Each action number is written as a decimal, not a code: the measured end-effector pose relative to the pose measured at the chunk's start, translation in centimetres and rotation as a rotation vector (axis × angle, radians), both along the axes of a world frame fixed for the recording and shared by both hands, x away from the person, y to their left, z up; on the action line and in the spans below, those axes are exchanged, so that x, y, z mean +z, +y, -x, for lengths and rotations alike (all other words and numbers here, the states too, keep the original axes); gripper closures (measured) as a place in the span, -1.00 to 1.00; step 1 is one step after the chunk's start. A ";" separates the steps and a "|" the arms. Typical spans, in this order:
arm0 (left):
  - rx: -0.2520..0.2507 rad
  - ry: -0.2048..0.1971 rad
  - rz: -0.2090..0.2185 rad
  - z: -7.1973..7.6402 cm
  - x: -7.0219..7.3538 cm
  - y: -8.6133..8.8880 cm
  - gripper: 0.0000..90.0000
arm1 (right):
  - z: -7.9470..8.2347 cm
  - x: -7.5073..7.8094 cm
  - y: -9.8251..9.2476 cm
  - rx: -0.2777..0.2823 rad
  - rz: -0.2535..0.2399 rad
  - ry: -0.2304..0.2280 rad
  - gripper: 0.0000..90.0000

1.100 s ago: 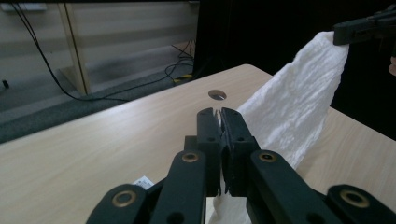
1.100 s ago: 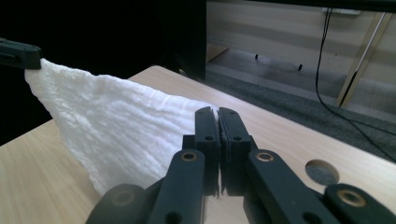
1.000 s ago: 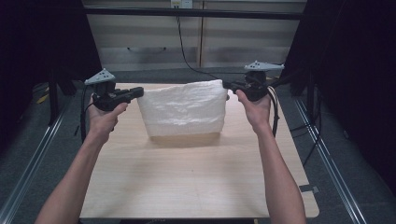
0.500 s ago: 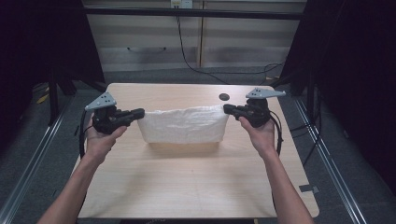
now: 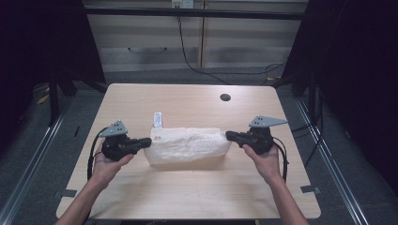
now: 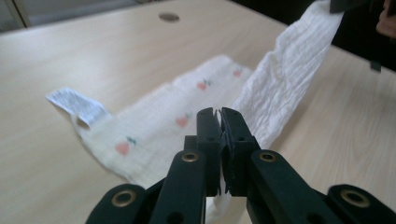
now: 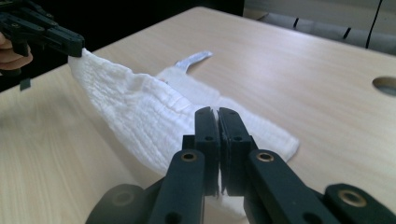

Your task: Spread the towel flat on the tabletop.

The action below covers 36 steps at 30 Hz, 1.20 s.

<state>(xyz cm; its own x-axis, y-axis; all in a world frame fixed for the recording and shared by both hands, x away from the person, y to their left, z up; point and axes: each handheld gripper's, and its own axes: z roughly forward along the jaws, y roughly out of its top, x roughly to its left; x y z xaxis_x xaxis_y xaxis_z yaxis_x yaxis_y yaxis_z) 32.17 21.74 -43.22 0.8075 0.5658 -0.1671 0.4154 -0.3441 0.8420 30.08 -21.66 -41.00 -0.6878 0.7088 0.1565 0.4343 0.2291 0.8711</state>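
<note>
High view showed the left gripper (image 5: 143, 142) with its jaws pressed together on the left end of a white cloth (image 5: 187, 145), and the right gripper (image 5: 231, 136) pinching the right end in the same way; in the left gripper view the two black jaws of the left gripper (image 6: 220, 112) met with fabric caught between them, and the right gripper view showed the same of the right gripper (image 7: 215, 111). Between the two grips the cloth hung as a taut upper edge, its lower part lying on the table (image 5: 187, 201) just below centre, with a small label (image 5: 158, 119) sticking out toward 12 o'clock near the left end. Its long axis ran from 9 to 3 o'clock across the table, and the printed side with small red motifs lay flat toward 12 o'clock. Judging from this, the main risk was a corner slipping out, since each pinch looked to hold only a thin edge of fabric; pulling the hands farther apart toward 9 and 3 could strip it free. Uneven lowering could also leave the fold skewed or bunched, and the label might get tucked under.
</note>
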 end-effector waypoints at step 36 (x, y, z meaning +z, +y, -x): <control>-0.047 0.084 -0.039 4.1 -3.9 1.5 0.52 | 5.8 -5.8 -0.5 0.055 0.031 0.148 0.45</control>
